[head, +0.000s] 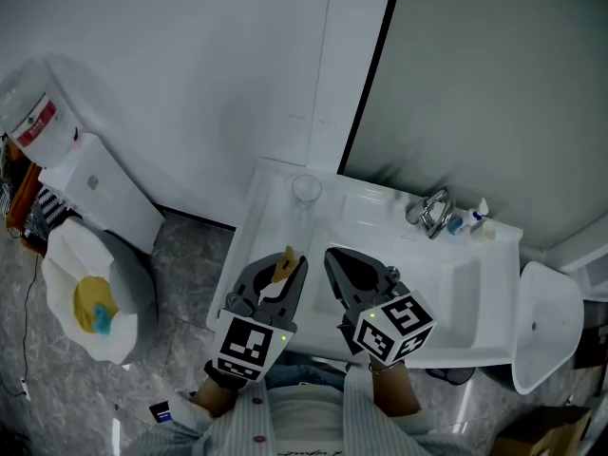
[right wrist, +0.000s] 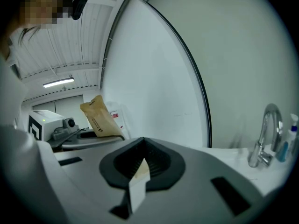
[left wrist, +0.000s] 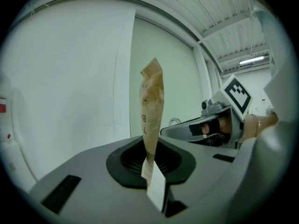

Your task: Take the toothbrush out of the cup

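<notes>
Toothbrush is not visible bare in any view. My guess is that it sits inside the slim brown paper packet [left wrist: 152,101] with printed letters, the kind a toothbrush comes wrapped in, though the views do not settle this.

The left gripper [head: 293,264] is clamped on the packet's lower end. The packet stands upright out of the closed jaws, in the air above the near left part of a white washbasin [head: 255,226].

The clear cup [head: 306,190] stands at the far left corner of the basin, well apart from both grippers, and it looks empty from above.

The right gripper [head: 334,255] is just to the right of the left one, also over the near edge. Its jaws are closed together with nothing between them. A chrome tap [head: 435,212] and small bottles stand at the far right of the basin.

Judging by the empty cup and the gripped packet, the lifting-out step looks done, if the packet is indeed the toothbrush. The next move would then call only for a steady hold while the packet is carried clear or set down, keeping the pinch firm because the paper is thin and could slip or crumple. If the packet is something else, the cup would need a closer look first
</notes>
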